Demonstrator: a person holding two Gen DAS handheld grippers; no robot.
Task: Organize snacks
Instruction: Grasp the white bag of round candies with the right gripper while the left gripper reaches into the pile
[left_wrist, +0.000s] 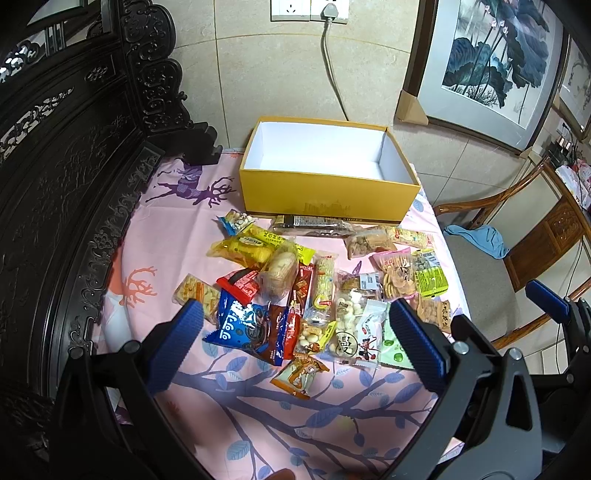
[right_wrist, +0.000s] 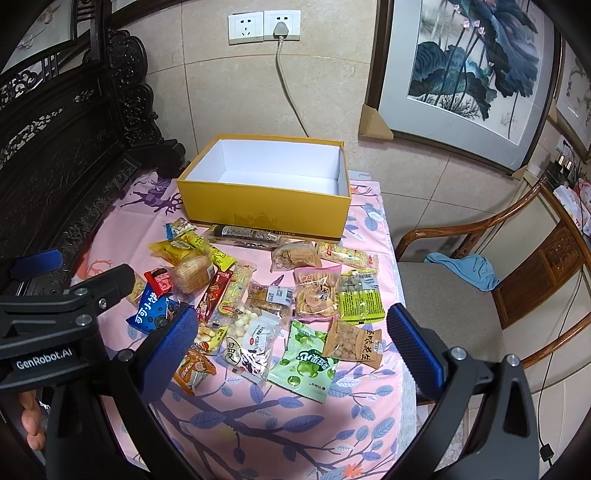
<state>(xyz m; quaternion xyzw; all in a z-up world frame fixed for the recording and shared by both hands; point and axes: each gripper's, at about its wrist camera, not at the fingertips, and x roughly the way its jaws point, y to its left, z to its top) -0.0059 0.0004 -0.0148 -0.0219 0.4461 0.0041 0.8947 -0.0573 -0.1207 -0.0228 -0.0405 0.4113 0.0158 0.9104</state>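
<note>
I read "GenRobot.AI" in white on the body of my left gripper (right_wrist: 61, 284), seen from the right wrist view, with a person's fingers (right_wrist: 31, 419) curled beneath it. On the snack pile (left_wrist: 325, 288) most print is too small to read; the blue cookie packet (left_wrist: 242, 325) carries large white Chinese characters, the light green candy packet (right_wrist: 304, 360) white ones too, and the brown peanut packet (right_wrist: 354, 341) dark ones. The yellow box (left_wrist: 328, 192) stands open and empty at the far end of the pink tablecloth (left_wrist: 173, 236), touching a long dark-labelled packet (left_wrist: 310, 223) along its front wall, with a gold building motif faint on that wall. Both grippers hang above the near edge with their fingers spread wide and holding nothing; my left gripper (left_wrist: 295, 350) frames the pile's near side, my right gripper (right_wrist: 291, 352) likewise. Open cloth lies left of the pile beside the carved dark furniture (left_wrist: 74, 166); on the right the table edge drops toward a wooden chair (right_wrist: 480, 280) with a blue cloth (right_wrist: 469, 269).
</note>
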